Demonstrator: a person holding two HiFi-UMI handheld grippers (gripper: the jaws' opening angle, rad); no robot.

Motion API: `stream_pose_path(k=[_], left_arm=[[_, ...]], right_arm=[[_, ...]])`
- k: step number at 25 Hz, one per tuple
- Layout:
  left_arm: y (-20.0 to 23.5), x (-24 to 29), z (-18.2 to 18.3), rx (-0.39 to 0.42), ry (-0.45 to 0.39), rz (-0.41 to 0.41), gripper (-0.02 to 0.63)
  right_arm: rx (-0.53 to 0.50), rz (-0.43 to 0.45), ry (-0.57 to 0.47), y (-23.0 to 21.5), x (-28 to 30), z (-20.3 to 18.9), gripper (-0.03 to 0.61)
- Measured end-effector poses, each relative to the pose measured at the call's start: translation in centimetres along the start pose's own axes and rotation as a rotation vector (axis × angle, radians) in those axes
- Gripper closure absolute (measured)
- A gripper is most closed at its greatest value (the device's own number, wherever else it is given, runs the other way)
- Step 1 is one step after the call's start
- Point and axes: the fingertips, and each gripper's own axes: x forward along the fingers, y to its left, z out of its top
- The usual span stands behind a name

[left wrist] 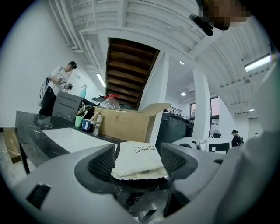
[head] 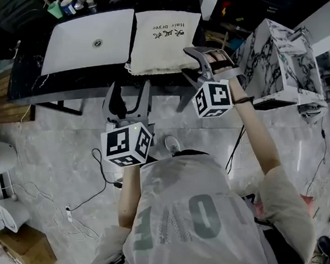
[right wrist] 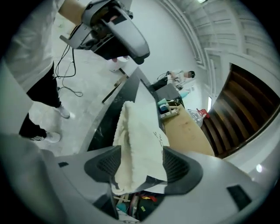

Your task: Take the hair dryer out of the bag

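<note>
Dark surface [head: 77, 79] from the head, bag [head: 164, 40] flat beyond left hand-held gripper [head: 131, 96], beside right hand-held gripper [head: 207, 56]; left gripper view: jaws agape, short of bag; right gripper view: agape astride its edge, unpinched; reaching step, next pinch opening, hair dryer presumably inside.

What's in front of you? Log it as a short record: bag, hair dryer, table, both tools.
bag: cream fabric bag labelled "Hair dryer", lying flat at the table's front edge
hair dryer: not visible
table: dark marble-patterned table
beside bag: white rectangular panel
left tool: jaws apart, empty, short of the table edge, facing the bag
right tool: jaws apart, by the bag's front right corner, not gripping
</note>
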Motion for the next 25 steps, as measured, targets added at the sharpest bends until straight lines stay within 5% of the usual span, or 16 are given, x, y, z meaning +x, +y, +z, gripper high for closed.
stream_pose_path(k=[2,5,10,25], left_arm=[[0.2,-0.1,-0.3,-0.008,0.004,0.016,0.308],[0.7,-0.4,-0.9,-0.019,0.009,0.040,0.308],[1.2,-0.8,-1.9,-0.037,0.018,0.074,0.308],[-0.2,-0.5,-0.6,-0.011,0.004,0.045,0.308]], right_arm=[[-0.018,0.031,0.002,0.8,0.8,-0.1,0.268],[-0.035,0.031,-0.005,1.2,1.2,0.1,0.399],[-0.041,0.016,-0.028,0.7,1.1,0.6,0.509],[0.034,-0.169,-0.084,-8.2,-1.0,2.7,0.532]])
